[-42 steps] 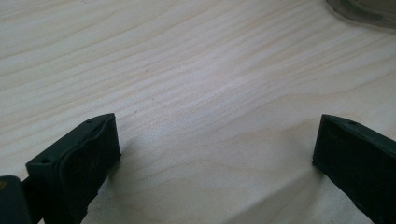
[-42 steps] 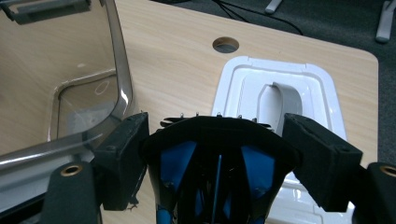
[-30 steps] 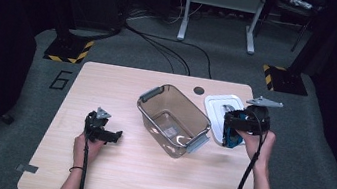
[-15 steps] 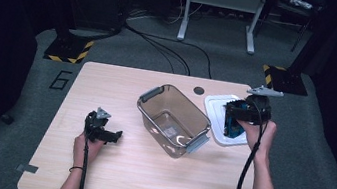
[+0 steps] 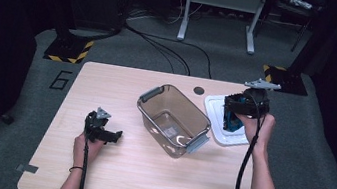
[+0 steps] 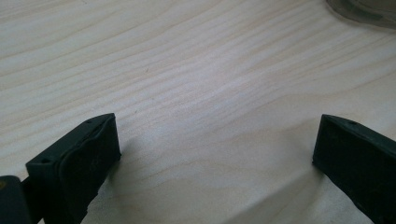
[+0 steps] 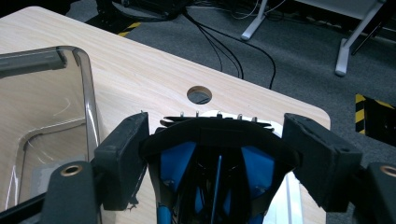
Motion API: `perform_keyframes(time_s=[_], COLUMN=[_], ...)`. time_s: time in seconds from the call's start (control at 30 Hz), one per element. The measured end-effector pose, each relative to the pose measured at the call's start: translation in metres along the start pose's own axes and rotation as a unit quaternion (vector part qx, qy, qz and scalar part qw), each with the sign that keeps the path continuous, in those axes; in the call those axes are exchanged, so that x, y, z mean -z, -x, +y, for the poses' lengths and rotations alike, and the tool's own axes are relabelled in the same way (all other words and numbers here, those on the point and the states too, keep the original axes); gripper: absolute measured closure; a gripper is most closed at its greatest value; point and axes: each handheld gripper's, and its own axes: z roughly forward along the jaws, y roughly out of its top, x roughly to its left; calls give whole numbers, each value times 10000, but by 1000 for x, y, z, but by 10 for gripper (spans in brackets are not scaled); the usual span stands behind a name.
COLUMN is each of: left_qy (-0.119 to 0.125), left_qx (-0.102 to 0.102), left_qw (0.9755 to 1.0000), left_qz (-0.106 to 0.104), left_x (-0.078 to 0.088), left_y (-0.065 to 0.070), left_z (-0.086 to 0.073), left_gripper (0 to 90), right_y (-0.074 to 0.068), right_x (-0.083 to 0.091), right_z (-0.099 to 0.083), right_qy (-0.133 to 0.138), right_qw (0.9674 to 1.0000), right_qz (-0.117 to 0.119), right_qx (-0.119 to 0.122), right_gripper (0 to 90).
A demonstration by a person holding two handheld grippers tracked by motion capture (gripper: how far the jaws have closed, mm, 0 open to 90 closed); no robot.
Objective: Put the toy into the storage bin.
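Our right gripper [image 7: 215,154] clamps a black-and-blue folded rack [image 7: 212,172], which now hangs higher above the white lid [image 5: 216,124] than a second ago, so the carry toward the one clear tub [image 5: 172,120] has begun. Our left gripper [image 6: 215,154] rests wide open on the table [image 6: 196,70].

Black-and-blue item [image 7: 212,163], white lid [image 5: 217,107]

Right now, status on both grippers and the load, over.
Right gripper shut on black-and-blue object, above white lid. Left gripper open, empty, on table. Clear bin sits between them; nothing blocking it.
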Motion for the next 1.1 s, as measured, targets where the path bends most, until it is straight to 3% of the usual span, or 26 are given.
perform_keyframes(time_s=[0.63, 1.1], left_qy=[1, 0], left_qx=[-2, -3], left_qw=[10000, 10000], left_qz=[1, -3], left_x=[0, 0], left_y=[0, 0], left_z=[0, 0], left_gripper=[7, 7], right_y=[-6, -19], right_x=[-4, 3], right_z=[25, 47], right_qy=[86, 358], right_qw=[9997, 9986], right_qz=[-80, -16], right_qx=[213, 391], right_gripper=[241, 242])
